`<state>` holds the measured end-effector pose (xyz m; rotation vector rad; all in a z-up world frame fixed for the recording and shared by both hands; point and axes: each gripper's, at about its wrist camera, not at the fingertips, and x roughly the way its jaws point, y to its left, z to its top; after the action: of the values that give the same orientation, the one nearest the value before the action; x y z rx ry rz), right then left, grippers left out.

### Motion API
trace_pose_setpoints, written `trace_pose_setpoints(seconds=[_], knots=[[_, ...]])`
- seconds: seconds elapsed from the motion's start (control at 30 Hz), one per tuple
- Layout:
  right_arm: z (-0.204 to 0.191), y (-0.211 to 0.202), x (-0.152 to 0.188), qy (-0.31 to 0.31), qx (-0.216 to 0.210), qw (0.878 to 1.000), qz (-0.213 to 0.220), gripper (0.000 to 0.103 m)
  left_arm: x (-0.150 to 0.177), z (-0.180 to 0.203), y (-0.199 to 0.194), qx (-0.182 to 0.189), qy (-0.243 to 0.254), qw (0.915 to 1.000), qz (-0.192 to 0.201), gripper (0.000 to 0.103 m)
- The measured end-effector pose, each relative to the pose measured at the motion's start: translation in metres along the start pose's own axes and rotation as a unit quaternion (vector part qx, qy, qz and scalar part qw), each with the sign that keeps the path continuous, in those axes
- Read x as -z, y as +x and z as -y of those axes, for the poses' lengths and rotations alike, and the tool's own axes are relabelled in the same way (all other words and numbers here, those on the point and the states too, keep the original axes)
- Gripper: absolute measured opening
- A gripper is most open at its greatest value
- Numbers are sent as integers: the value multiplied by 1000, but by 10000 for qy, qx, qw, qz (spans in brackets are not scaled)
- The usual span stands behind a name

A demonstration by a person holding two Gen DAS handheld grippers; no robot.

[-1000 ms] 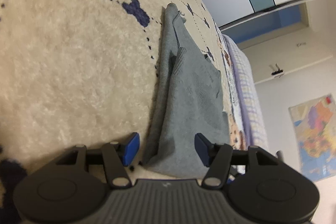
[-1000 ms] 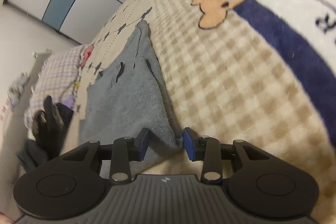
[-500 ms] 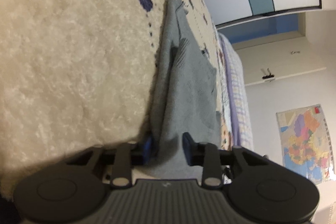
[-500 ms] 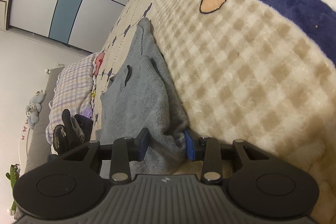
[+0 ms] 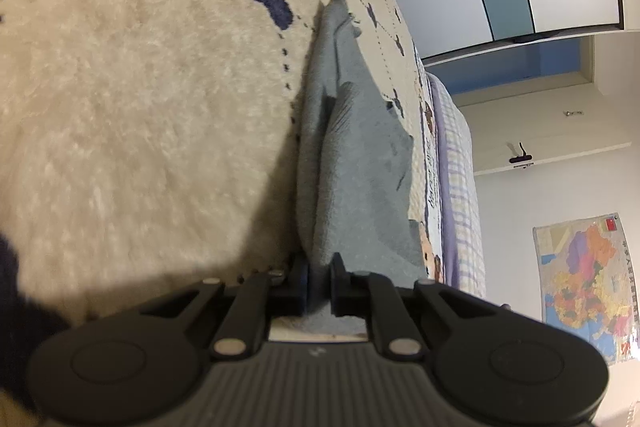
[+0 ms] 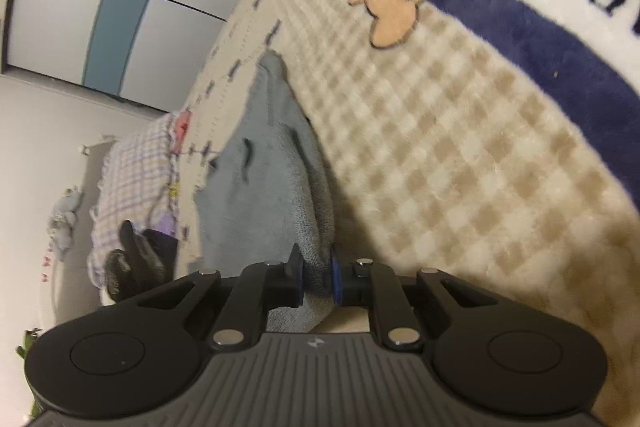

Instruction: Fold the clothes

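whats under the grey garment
The plush blanket lies under the grey garment, showing all around it. Whatever sits directly beneath the cloth is covered. Both hand-held grippers pinch its near edge.

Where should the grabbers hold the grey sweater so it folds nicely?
Probably at the two near corners of the grey sweater, coming in low along the blanket. It lies flat and long, and only its thick doubled edge fits between fingers. The left gripper and right gripper are each shut on a corner.
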<state>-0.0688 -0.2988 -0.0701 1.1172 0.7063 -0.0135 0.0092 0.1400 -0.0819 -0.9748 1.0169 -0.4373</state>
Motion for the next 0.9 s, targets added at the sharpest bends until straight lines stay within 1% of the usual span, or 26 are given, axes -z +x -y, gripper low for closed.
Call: trace_pose_setpoints(seconds=[0.2, 0.4, 0.57, 0.77, 0.83, 0.9], knots=[[-10, -24, 11, -290, 287, 9990, -171, 14, 18, 10, -14, -275, 18, 9996, -109, 10], [-10, -47, 33, -571, 590, 9957, -420, 14, 43, 8, -39, -460, 146, 9984, -307, 10], [-6, -58, 48, -760, 744, 9929, -529, 14, 58, 4, -48, -578, 297, 9969, -433, 10], [5, -50, 56, -892, 966, 9892, -645, 15, 65, -12, -42, -703, 279, 9961, -446, 11], [10, -44, 57, -919, 1045, 9878, -703, 16, 65, -18, -38, -728, 233, 9961, -443, 13], [14, -40, 57, -884, 1048, 9879, -729, 17, 64, -19, -38, -728, 256, 9960, -453, 19]])
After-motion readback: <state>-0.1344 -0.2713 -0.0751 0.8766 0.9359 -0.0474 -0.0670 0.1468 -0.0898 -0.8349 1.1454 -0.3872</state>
